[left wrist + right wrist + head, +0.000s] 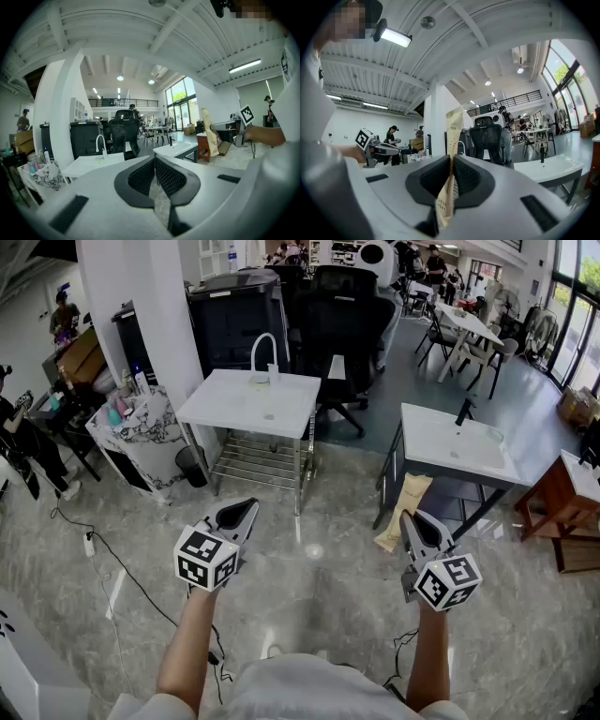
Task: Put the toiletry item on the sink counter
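Note:
The toiletry item is a flat tan tube [401, 510] with dark print. My right gripper [410, 522] is shut on its lower part, and the tube [453, 136] stands up tall between the pads in the right gripper view. From the left gripper view the tube [209, 136] shows at the right, held over the floor. My left gripper [246, 511] is shut with nothing in it. Both grippers hang over the marble floor, short of two sink counters: a white one [234, 409] with a curved white faucet [263, 351] ahead left, another [441, 448] with a black faucet [464, 410] ahead right.
A marble-patterned cabinet [141, 442] with bottles on top stands left of the white counter, with a black bin [191, 465] beside it. A wire rack [255, 460] sits under that counter. Black office chairs [342, 329] stand behind. A wooden table [561, 493] is at right. Cables [122, 568] trail on the floor.

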A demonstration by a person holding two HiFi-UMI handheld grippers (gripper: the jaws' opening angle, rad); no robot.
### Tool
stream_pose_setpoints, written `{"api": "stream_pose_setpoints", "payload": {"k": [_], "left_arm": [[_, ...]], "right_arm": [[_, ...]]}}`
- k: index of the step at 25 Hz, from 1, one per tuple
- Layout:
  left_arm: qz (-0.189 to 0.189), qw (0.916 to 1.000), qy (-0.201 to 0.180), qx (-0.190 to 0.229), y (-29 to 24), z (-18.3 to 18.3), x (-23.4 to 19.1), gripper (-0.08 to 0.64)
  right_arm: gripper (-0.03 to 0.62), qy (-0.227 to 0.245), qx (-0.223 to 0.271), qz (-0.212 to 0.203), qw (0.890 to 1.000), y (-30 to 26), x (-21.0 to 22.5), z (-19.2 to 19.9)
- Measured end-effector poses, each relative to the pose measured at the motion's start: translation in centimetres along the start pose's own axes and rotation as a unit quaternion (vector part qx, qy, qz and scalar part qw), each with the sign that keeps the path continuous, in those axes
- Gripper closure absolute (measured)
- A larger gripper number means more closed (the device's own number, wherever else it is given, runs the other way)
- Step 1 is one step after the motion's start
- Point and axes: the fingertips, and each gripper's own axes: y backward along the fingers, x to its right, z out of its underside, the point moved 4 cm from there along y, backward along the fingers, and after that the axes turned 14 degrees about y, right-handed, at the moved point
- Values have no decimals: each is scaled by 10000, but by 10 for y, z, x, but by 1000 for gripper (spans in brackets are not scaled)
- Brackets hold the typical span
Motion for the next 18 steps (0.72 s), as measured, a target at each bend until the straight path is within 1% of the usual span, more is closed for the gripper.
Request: {"api": "stream_pose_setpoints", "payload": {"k": [9,14,18], "left_arm": [[-16,9999,68,-83,-23,3,11,549],[-127,9998,73,-104,-31,7,19,549],[-199,9996,160,-123,-38,14,24,549]], "right_arm": [[568,96,-58,-78,9999,1,21,11],[568,28,-3,-142,9999,-1,36,22],[568,-28,15,-266,9996,-10,46,28]]}}
